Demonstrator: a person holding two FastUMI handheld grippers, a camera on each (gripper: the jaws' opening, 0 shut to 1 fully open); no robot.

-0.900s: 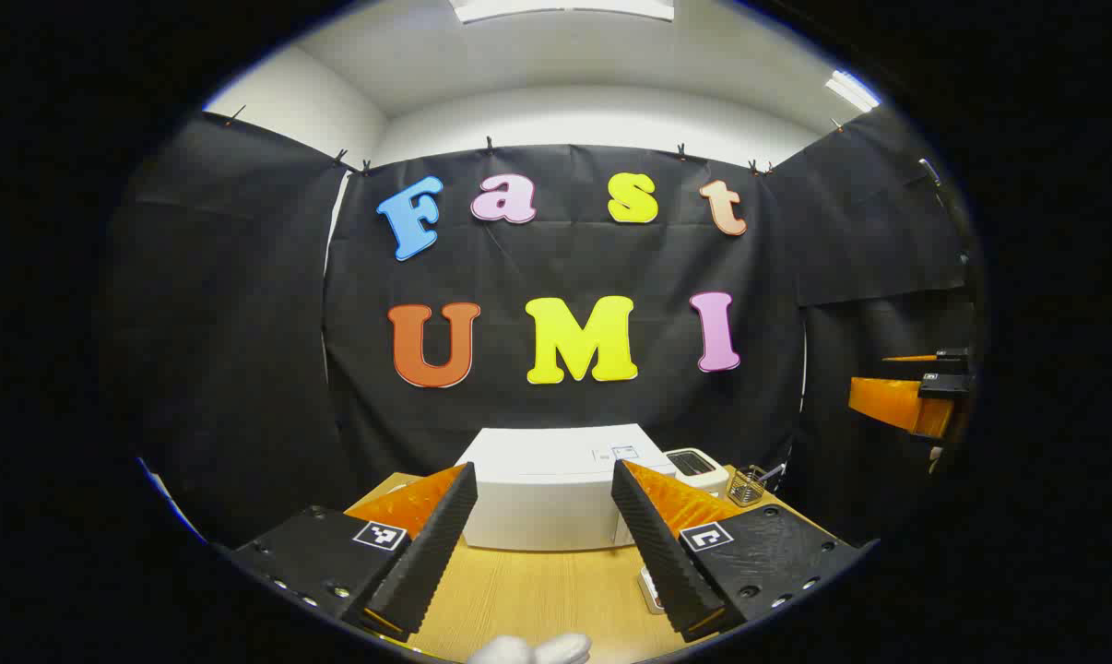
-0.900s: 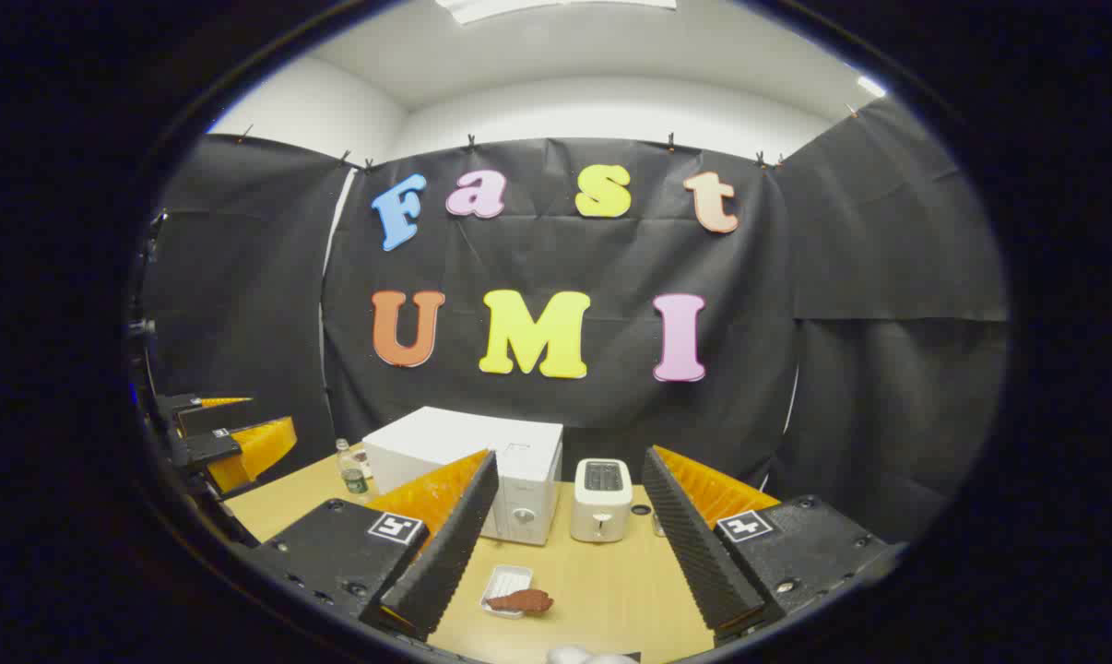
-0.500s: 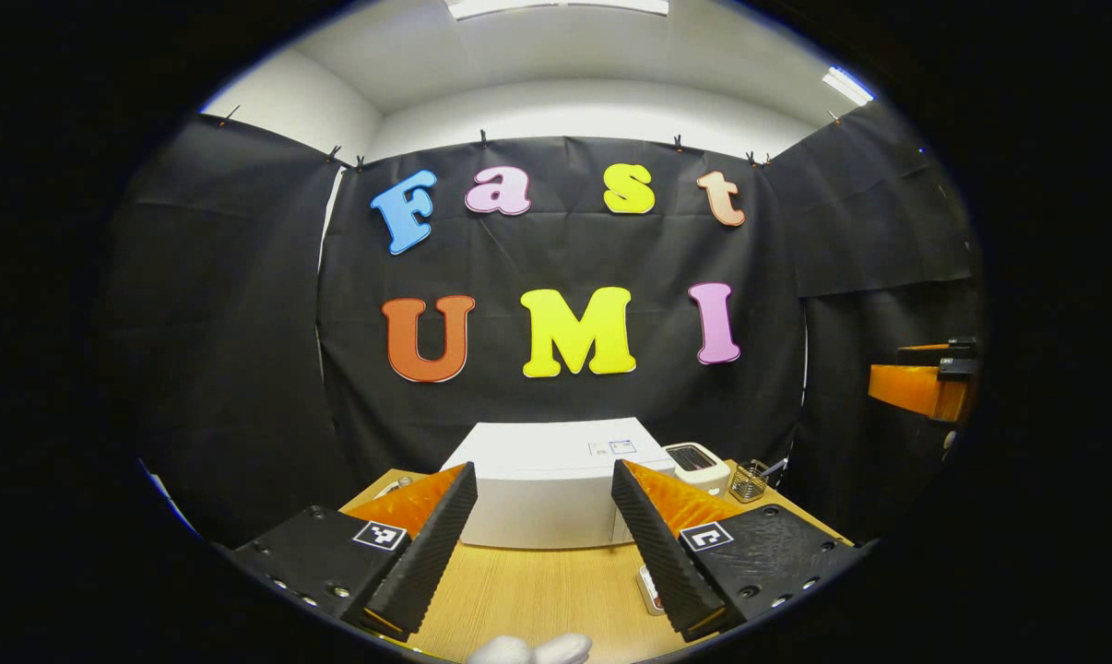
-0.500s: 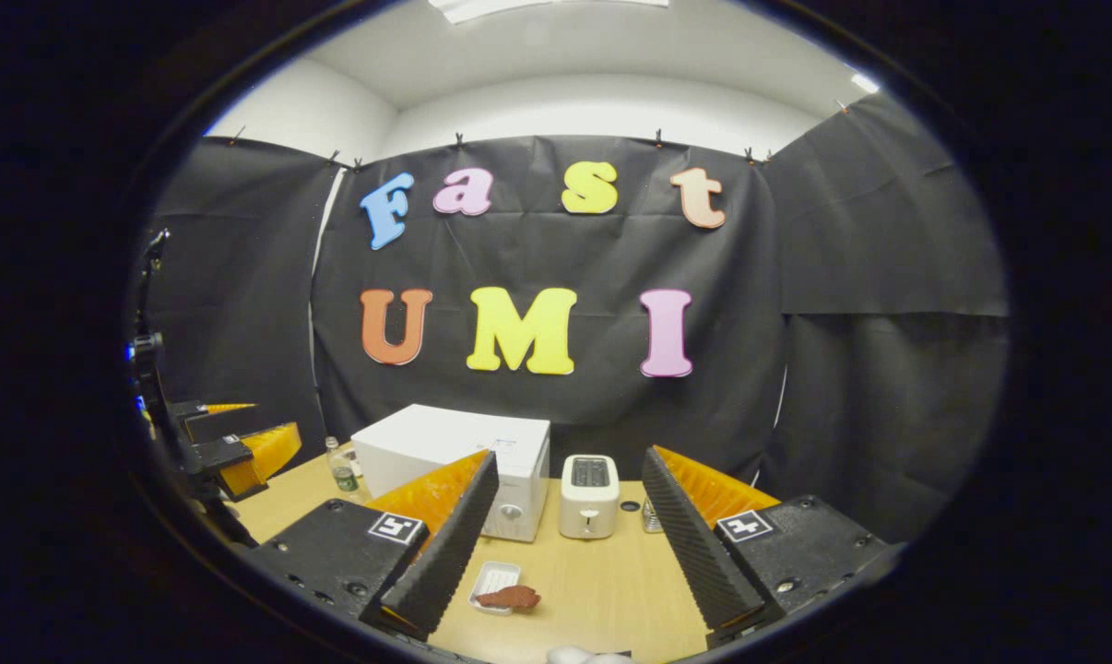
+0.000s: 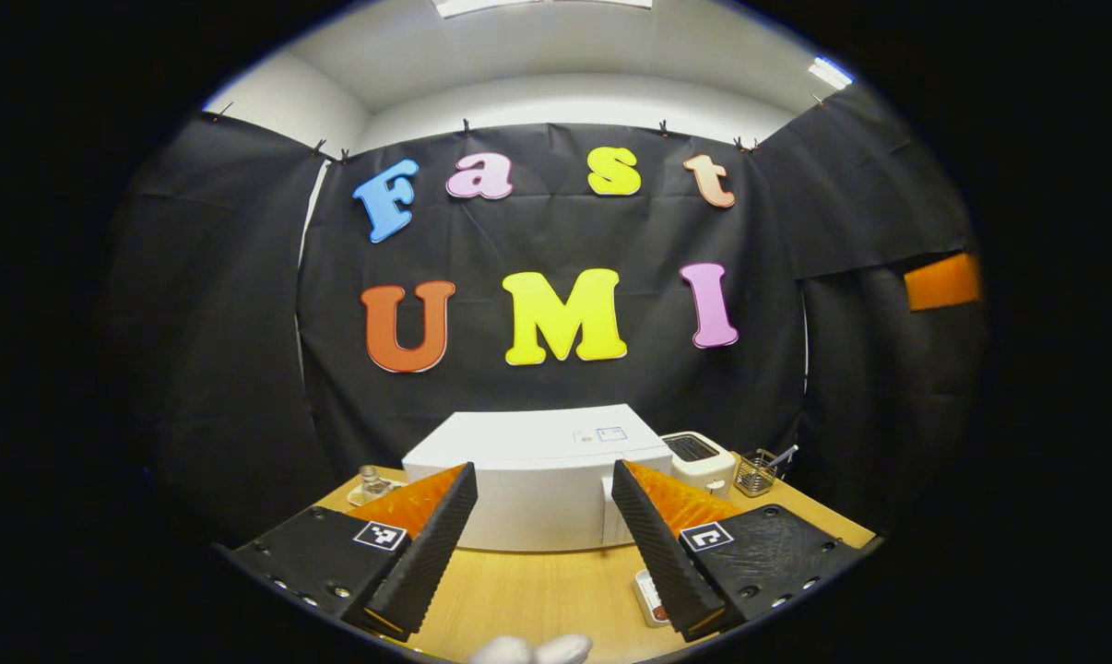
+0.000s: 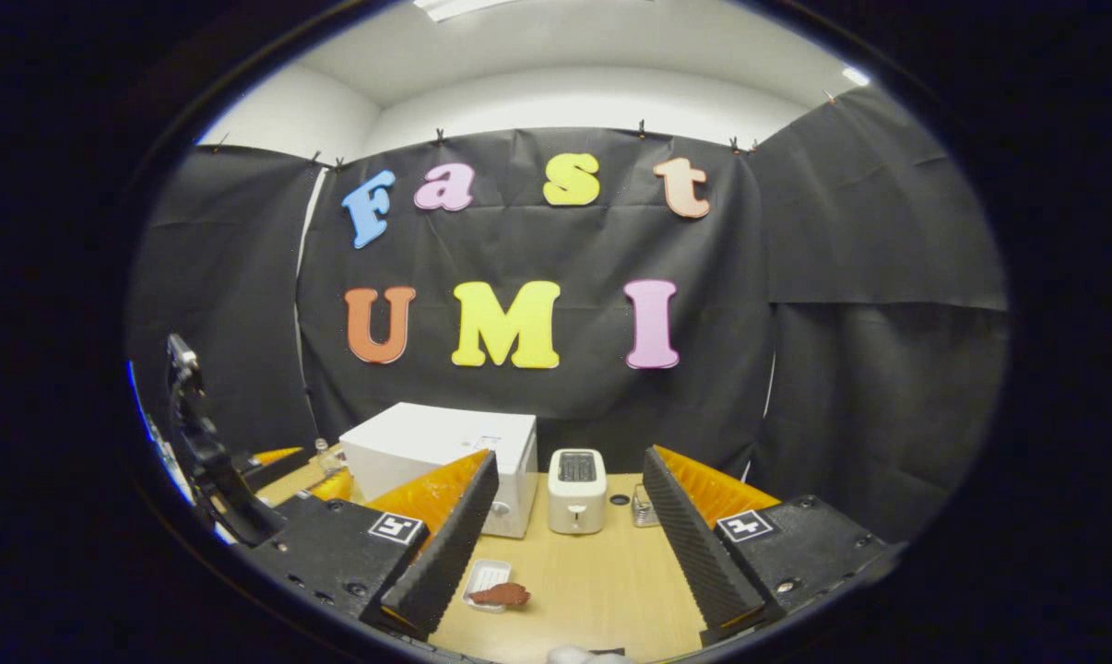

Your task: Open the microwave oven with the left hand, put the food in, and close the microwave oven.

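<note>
Microwave [image 5: 538,475] nearer, food [image 6: 500,595] partly hidden

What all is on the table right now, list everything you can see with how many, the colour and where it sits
microwave oven: one, white, door shut, back left of the table
toaster: one, white, right of the microwave oven
tray: one, white, on the table in front of the microwave oven
food: one piece, reddish brown, lying at the tray's near end
bottle: one, clear, left of the microwave oven
wire basket: one, metal, right of the toaster
table: one, light wood
left gripper: one, open, empty, facing the microwave oven
right gripper: one, open, empty, above the table facing the toaster
</note>
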